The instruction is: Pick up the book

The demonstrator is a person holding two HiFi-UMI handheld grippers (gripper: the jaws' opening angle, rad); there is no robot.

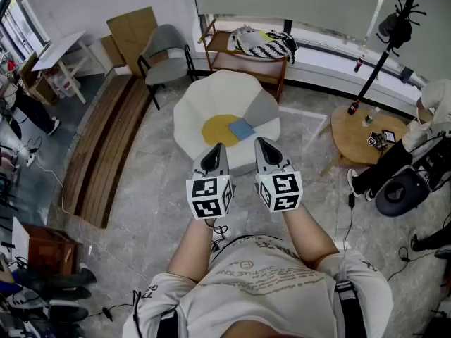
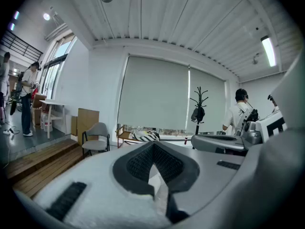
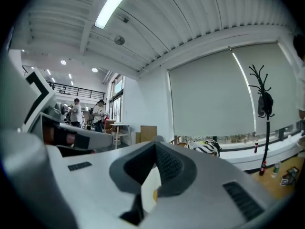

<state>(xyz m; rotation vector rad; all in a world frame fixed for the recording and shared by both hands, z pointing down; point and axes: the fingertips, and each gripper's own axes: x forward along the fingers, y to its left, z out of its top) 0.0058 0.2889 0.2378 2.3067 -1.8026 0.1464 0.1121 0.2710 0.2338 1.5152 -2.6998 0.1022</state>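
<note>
The book (image 1: 242, 129) is small and blue. It lies flat on a yellow cushion (image 1: 218, 129) on a white padded seat (image 1: 211, 94) straight ahead of me. My left gripper (image 1: 215, 150) and right gripper (image 1: 265, 145) hover side by side just short of the seat's near edge, both pointing at it. Neither touches the book. In the left gripper view the left gripper (image 2: 153, 149) has its jaws together with nothing in them. The right gripper (image 3: 155, 147) is likewise shut and empty, and the book is hidden behind the jaws in both gripper views.
A grey cushion (image 1: 262, 109) lies beside the book. Behind the seat stand a wooden bench with a striped pillow (image 1: 264, 44) and a grey chair (image 1: 165, 48). A round wooden table (image 1: 359, 129), a coat stand (image 1: 394, 27) and a seated person (image 1: 423, 139) are at right. Wooden steps (image 1: 113, 139) run along the left.
</note>
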